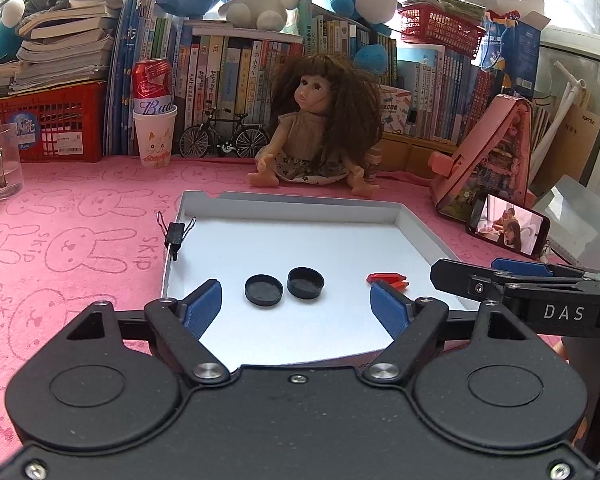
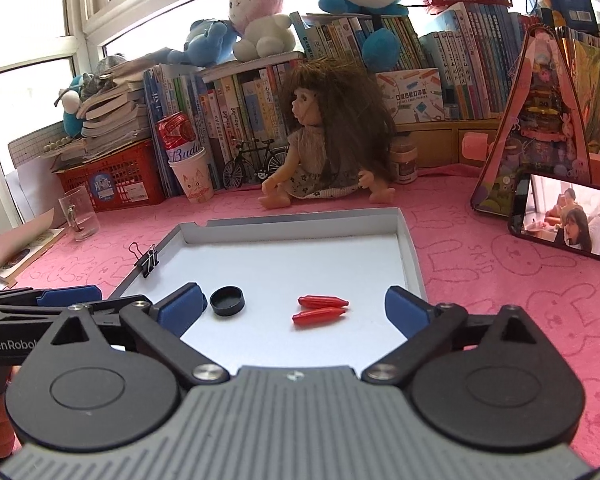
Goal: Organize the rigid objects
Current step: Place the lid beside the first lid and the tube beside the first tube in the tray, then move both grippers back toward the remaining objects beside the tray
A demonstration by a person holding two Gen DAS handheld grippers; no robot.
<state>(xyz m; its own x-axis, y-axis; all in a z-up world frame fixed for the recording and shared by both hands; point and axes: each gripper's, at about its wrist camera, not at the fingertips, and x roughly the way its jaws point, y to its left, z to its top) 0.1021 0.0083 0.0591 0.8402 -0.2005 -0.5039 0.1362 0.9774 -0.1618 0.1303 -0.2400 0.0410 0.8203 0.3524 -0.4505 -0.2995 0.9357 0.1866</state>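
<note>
A shallow white tray (image 1: 204,200) (image 2: 410,248) lies on the pink cloth. Inside it rest two black round caps (image 1: 264,290), (image 1: 306,283), side by side; the right wrist view shows only one cap (image 2: 228,301). Two red capsule-shaped pieces (image 2: 320,309) (image 1: 388,279) lie to their right. A black binder clip (image 1: 175,234) (image 2: 149,261) grips the tray's left wall. My left gripper (image 1: 296,306) stands open just short of the caps, nothing between its blue pads. My right gripper (image 2: 294,310) is open wide, with the red pieces lying just beyond its gap, untouched.
A doll (image 1: 320,132) sits behind the tray, with a model bicycle (image 1: 224,136), a red can in a paper cup (image 1: 154,120), books and plush toys at the back. A glass mug (image 1: 0,162) stands left; a phone (image 2: 566,220) and a pink stand (image 2: 534,128) stand right.
</note>
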